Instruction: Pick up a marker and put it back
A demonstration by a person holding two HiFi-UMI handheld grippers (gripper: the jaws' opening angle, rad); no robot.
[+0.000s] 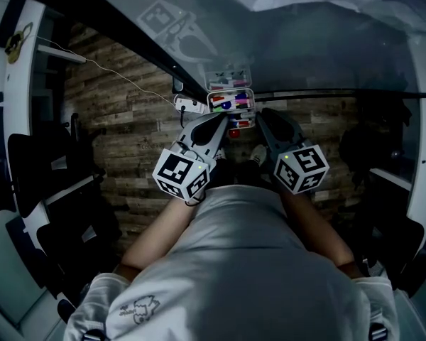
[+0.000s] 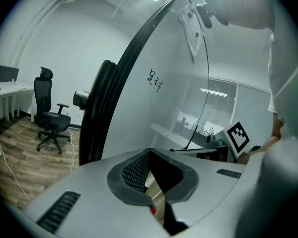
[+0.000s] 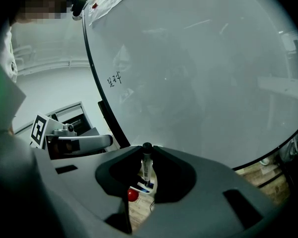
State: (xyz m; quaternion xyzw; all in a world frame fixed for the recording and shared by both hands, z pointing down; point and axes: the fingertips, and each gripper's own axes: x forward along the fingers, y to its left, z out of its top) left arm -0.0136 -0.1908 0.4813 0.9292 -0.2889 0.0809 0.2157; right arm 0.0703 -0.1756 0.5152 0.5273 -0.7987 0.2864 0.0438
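Observation:
My right gripper (image 3: 147, 153) is shut on a marker (image 3: 146, 168) with a black cap and pale barrel, held upright between the jaws close to the whiteboard (image 3: 198, 73). Below it lies the marker tray (image 3: 139, 187) and a red ball (image 3: 132, 195). In the head view the tray (image 1: 210, 101) holds several coloured markers at the board's lower edge. Both grippers point at it, the left gripper (image 1: 222, 120) and right gripper (image 1: 263, 118) side by side. The left gripper (image 2: 150, 155) has its jaws together with nothing between them.
The whiteboard's dark frame (image 2: 102, 113) runs up just left of the left gripper. A black office chair (image 2: 49, 114) and a white desk (image 2: 5, 88) stand on the wood floor at far left. A thin cable (image 1: 128, 80) trails over the floor.

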